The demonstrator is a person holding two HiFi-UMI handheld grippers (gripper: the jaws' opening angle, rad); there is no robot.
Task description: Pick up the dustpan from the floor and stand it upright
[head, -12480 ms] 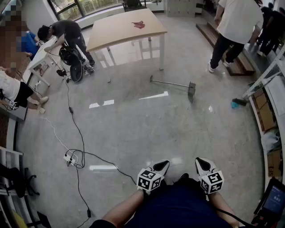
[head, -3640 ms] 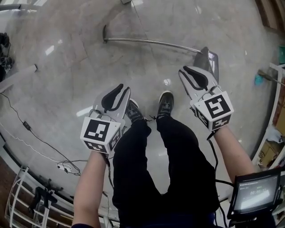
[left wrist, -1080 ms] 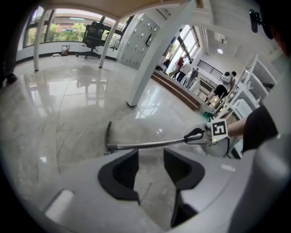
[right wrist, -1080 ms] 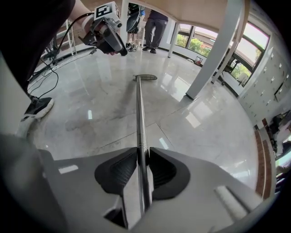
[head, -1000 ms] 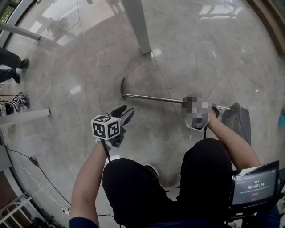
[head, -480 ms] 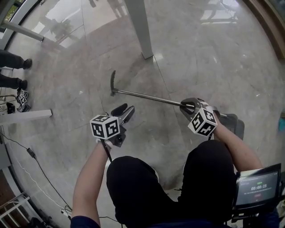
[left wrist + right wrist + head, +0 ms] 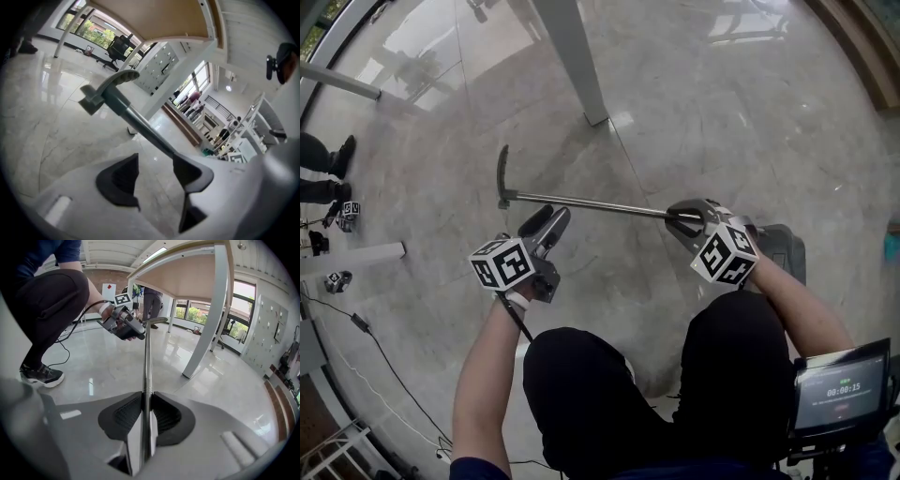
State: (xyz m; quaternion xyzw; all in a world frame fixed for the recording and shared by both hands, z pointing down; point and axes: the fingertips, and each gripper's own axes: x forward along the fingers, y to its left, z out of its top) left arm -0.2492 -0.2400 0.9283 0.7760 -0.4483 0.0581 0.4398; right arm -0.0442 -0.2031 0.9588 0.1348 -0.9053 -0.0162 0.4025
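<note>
The dustpan lies tilted, its grey pan (image 7: 783, 248) low at the right behind my right arm. Its long metal handle (image 7: 591, 203) runs left to a dark grip end (image 7: 502, 176). My right gripper (image 7: 680, 220) is shut on the handle near the pan; the rod (image 7: 148, 362) is pinched between its pads (image 7: 126, 416). My left gripper (image 7: 546, 220) hangs just under the rod near the grip end. Its jaws have just been opening and stand wide, with nothing between them. In the left gripper view the rod (image 7: 140, 126) crosses just beyond the fingertips (image 7: 187, 171).
A white table leg (image 7: 572, 66) stands on the marble floor just beyond the handle, with the tabletop (image 7: 187, 273) overhead. My own legs and shoe (image 7: 42, 373) are close behind. A cable (image 7: 356, 323) and a white bar (image 7: 356, 255) lie at the left.
The right gripper has lifted with the handle, and the grip end has risen and swung left. The left gripper has moved up toward the rod and opened wider.
</note>
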